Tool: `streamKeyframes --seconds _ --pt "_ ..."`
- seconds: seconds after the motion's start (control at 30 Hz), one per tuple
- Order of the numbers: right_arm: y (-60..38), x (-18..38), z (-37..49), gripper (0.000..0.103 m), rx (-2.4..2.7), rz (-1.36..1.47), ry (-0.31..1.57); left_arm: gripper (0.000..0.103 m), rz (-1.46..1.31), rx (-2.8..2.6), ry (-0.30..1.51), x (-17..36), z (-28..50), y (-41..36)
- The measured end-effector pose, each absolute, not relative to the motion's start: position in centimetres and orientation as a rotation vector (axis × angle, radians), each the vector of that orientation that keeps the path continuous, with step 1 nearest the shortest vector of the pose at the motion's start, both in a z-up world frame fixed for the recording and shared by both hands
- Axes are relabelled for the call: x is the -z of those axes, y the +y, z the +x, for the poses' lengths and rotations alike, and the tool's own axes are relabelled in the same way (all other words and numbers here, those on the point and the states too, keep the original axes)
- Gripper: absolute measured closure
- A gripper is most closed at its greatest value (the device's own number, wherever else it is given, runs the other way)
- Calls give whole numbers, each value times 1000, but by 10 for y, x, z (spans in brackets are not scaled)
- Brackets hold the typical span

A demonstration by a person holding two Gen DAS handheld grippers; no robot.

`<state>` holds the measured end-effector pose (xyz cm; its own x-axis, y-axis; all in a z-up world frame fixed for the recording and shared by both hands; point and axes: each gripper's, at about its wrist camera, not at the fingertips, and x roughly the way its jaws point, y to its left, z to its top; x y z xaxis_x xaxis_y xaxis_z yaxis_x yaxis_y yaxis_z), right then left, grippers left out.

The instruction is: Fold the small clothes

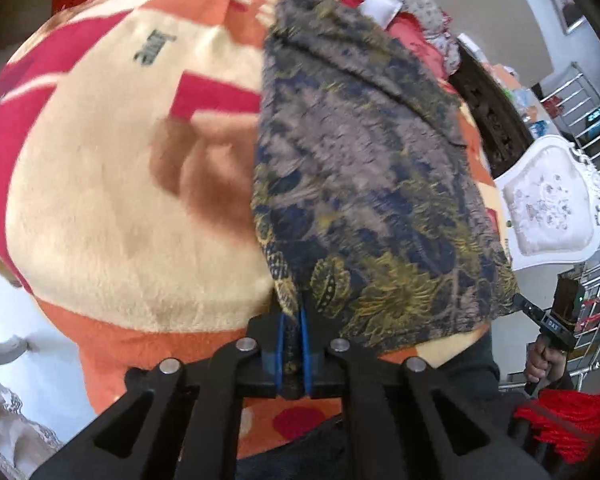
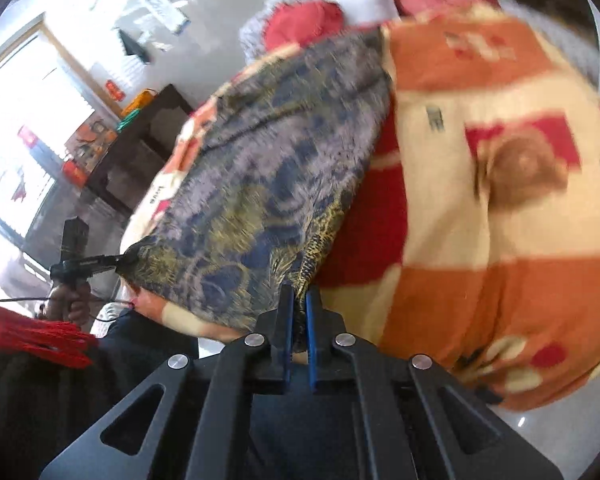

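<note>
A dark patterned garment (image 1: 364, 184), grey with navy and gold leaf print, lies stretched over a plush blanket (image 1: 112, 200). My left gripper (image 1: 294, 320) is shut on its near left corner. In the same view my right gripper (image 1: 520, 302) pinches the near right corner, held by a hand. In the right wrist view the garment (image 2: 268, 168) spreads to the left, my right gripper (image 2: 298, 300) is shut on its near corner, and my left gripper (image 2: 122, 258) grips the other corner at far left.
The blanket (image 2: 500, 240) is cream, orange and red with a bear print. A white ornate chair (image 1: 548, 208) and metal railing (image 1: 588, 120) stand at right. A dark wooden cabinet (image 2: 140, 152) is behind. Red fringe (image 2: 28, 332) hangs near me.
</note>
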<state>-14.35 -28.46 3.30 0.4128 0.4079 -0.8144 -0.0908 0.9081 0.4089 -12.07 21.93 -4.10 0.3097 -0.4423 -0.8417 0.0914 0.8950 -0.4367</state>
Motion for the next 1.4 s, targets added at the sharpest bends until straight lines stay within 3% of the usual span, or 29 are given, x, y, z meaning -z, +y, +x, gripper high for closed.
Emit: streamKeyframes --seconds 0.23,0.3,0.37,0.43,0.9,1.4 --pt "-282 -10 -140 81 -248 295 1161 84 -251 334 1212 44 -121 207" --pt "-282 -7 -141 81 -254 290 1173 86 -235 325 1210 44 -124 205" --pt "-280 -6 -143 82 -270 286 1179 98 -220 302 1221 44 -126 205" --pt "-280 -12 -147 87 -284 280 1152 99 -196 287 1231 43 -131 202" --pt "-273 -37 -145 87 -254 168 1103 99 84 107 1183 35 -135 163" --pt "-278 -42 -125 87 -255 154 1065 99 95 76 1215 36 -125 155"
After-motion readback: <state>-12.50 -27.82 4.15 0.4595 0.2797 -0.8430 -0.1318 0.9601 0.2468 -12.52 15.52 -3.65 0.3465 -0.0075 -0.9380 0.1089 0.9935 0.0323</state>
